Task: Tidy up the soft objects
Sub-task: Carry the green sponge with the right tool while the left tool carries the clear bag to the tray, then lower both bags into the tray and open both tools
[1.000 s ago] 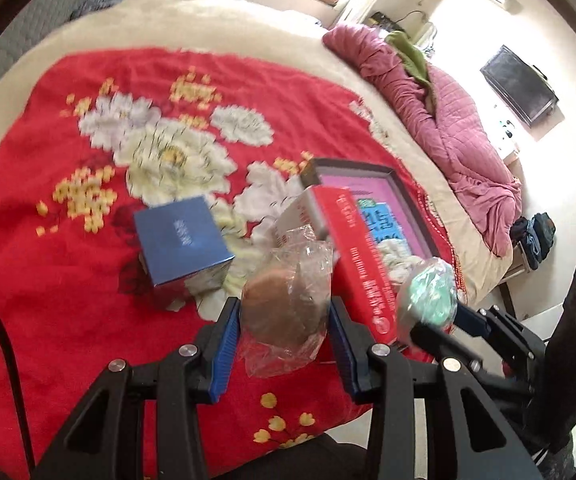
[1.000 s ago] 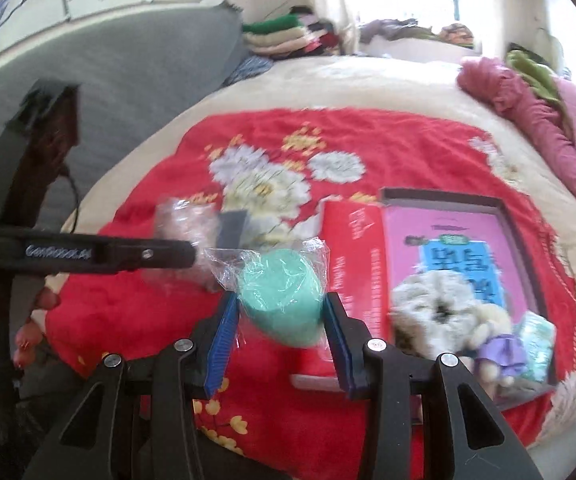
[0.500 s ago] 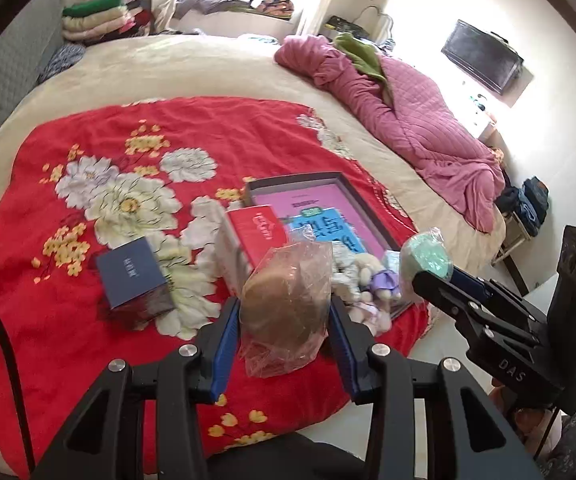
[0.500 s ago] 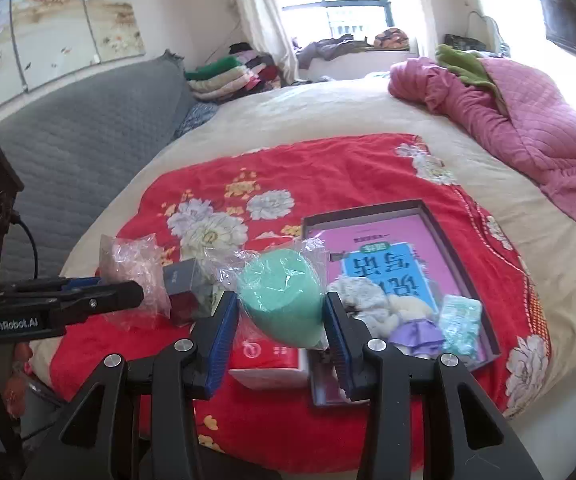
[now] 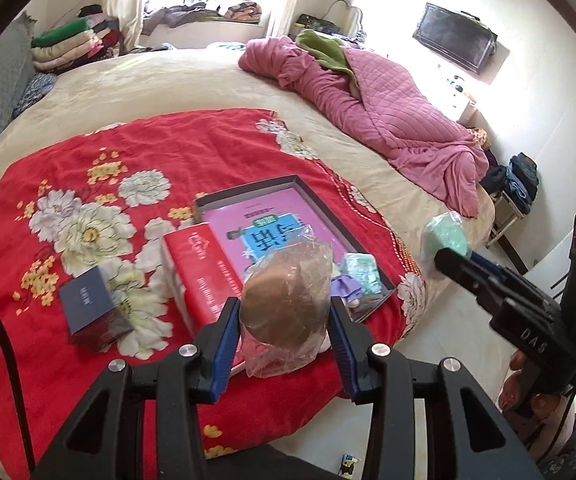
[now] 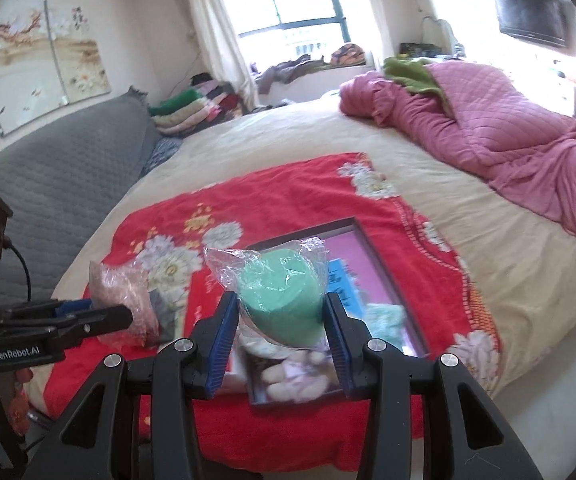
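left tool [image 5: 285, 322] clamping bagged brown sponge [image 5: 283, 304], right tool [image 6: 281, 322] clamping bagged green sponge [image 6: 281, 292], above tray [image 5: 372, 248]

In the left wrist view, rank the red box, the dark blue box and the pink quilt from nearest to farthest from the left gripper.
1. Red box, just ahead of the left gripper.
2. Dark blue box, off to the left.
3. Pink quilt, far across the bed, upper right.
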`<action>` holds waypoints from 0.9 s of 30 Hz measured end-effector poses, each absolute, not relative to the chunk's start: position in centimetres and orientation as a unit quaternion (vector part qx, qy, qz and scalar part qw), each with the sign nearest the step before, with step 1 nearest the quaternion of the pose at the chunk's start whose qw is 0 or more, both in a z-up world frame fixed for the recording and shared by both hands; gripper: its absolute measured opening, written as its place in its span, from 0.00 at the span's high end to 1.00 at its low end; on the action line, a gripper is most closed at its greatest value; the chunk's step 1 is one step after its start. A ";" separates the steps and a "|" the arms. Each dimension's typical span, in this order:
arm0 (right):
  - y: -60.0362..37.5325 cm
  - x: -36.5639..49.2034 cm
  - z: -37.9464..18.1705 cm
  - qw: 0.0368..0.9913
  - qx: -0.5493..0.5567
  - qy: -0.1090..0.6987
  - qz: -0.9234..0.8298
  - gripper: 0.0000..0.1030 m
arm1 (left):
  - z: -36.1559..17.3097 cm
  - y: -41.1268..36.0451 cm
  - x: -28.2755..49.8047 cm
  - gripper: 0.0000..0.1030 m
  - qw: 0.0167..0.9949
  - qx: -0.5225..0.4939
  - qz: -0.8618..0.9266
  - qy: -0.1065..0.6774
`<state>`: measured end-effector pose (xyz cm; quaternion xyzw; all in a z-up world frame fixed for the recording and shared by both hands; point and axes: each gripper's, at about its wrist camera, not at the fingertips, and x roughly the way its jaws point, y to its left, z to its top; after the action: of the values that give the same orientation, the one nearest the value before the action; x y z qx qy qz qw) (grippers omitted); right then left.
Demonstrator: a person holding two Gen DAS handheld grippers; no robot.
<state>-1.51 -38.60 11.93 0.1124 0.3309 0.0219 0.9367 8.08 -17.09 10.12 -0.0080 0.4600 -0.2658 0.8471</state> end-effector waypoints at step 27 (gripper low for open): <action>-42.2 1.5 1.7 0.889 0.118 0.442 -0.006 0.57 | 0.3 -25.5 13.0 0.58 0.801 0.037 -0.265 0.536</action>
<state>1.46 -42.16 1.75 0.1176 0.4418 -0.0063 0.8894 12.98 -25.49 0.26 0.0370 0.5357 -0.2648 0.8010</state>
